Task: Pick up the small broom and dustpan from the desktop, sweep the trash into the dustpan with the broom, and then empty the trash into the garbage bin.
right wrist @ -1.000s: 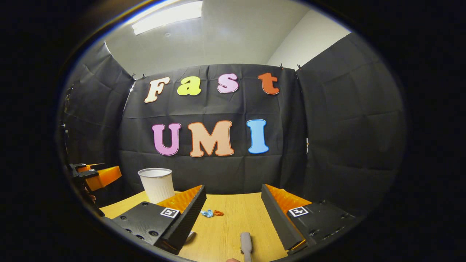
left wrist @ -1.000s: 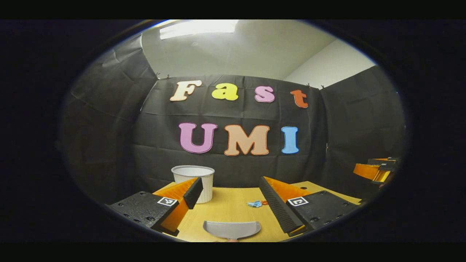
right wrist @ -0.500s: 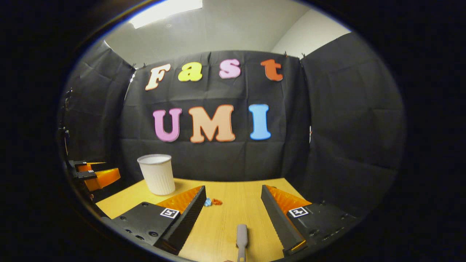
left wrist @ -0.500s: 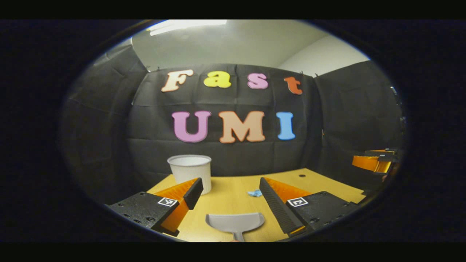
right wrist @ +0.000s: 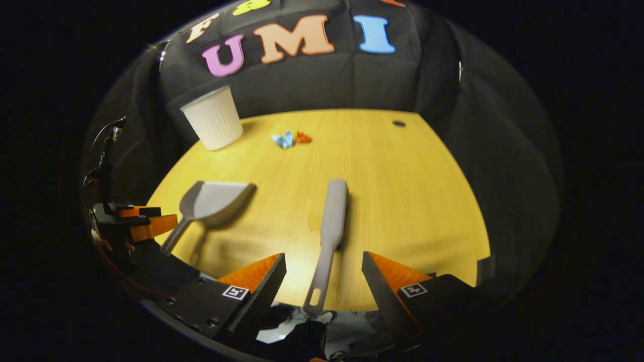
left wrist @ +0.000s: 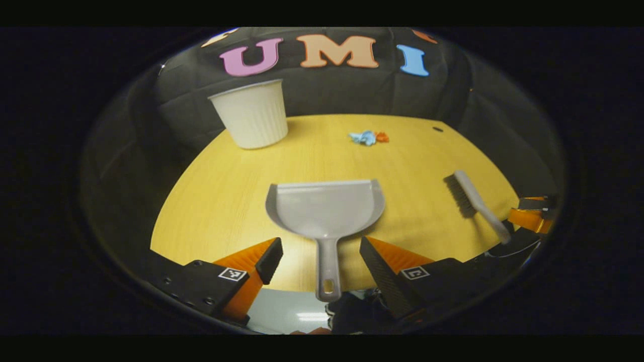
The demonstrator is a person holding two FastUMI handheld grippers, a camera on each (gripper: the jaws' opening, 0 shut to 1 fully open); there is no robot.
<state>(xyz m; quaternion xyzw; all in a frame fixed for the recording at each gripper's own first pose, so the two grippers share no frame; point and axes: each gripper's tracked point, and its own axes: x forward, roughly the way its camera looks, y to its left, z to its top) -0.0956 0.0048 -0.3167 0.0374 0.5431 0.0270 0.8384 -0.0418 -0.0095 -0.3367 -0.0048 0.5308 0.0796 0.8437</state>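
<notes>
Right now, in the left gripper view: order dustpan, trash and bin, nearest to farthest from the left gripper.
From the left gripper, jaws open:
1. Dustpan, straight ahead, its handle running back between the fingers.
2. Trash, blue and orange scraps farther up the table, slightly right.
3. Bin, the white ribbed cup at the far left edge; farthest, though not by much.

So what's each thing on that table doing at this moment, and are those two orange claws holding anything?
Dustpan: flat on table, ungripped.
Broom: lying on table, ungripped.
Trash: unswept, beside the bin.
Garbage bin: upright.
Left hand-held gripper: open around dustpan handle.
Right hand-held gripper: open around broom handle.
</notes>
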